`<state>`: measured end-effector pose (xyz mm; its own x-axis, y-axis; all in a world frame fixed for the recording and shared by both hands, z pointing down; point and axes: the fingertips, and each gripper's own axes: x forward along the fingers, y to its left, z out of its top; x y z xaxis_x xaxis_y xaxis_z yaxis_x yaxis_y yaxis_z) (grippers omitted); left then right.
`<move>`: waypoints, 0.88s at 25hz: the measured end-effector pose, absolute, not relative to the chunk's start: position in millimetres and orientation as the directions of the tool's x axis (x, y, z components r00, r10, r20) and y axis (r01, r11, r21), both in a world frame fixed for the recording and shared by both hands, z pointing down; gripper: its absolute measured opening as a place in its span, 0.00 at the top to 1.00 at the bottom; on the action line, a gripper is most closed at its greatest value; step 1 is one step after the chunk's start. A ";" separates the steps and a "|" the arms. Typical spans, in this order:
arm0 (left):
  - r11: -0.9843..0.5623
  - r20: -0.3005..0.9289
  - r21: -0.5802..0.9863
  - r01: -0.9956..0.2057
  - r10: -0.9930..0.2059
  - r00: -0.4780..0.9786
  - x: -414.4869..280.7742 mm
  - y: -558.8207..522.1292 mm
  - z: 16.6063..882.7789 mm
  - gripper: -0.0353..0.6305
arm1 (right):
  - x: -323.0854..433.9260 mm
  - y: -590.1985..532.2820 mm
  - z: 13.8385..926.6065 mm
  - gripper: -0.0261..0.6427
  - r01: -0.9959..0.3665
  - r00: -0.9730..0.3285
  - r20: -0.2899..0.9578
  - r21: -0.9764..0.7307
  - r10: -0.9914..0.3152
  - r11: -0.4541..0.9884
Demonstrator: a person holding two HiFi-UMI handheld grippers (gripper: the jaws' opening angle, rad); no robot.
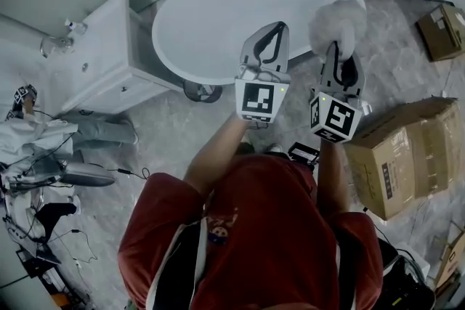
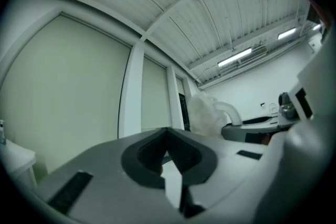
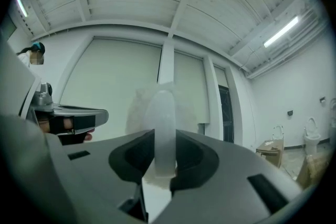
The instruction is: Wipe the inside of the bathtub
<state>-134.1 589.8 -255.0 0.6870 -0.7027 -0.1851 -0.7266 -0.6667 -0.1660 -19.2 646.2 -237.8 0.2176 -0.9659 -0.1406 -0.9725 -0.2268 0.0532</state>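
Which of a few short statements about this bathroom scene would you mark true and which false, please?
1. The right claw is shut on the handle of a fluffy white duster. True.
2. The left claw grips a sponge. False: it is shut on nothing.
3. The duster is pressed against the bottom of the bathtub. False: it is held up in the air, and the right gripper view looks toward wall and ceiling.
4. Cardboard boxes sit on the floor at the person's right. True.

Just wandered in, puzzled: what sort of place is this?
Probably a bathroom mock-up inside a large hall: a white freestanding bathtub, a white vanity cabinet beside it, and cardboard boxes nearby.
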 end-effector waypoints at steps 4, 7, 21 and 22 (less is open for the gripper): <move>-0.678 -0.173 -0.150 -0.720 -0.699 0.694 -111.7 602.2 -250.1 0.92 | 2.6 660.5 -233.5 0.82 -0.972 0.222 -0.137 0.052 -0.965 -0.231; -0.683 -0.167 -0.150 -0.715 -0.695 0.699 -95.2 612.4 -246.1 0.92 | 21.5 671.5 -227.3 0.82 -0.971 0.231 -0.125 0.040 -0.965 -0.238; -0.688 -0.150 -0.152 -0.709 -0.693 0.705 -53.6 638.7 -233.0 0.92 | 59.7 696.6 -208.5 0.82 -0.972 0.232 -0.097 0.028 -0.968 -0.235; -0.687 -0.150 -0.152 -0.711 -0.694 0.704 -52.6 638.8 -232.8 0.92 | 60.5 696.8 -207.7 0.82 -0.972 0.232 -0.097 0.027 -0.968 -0.235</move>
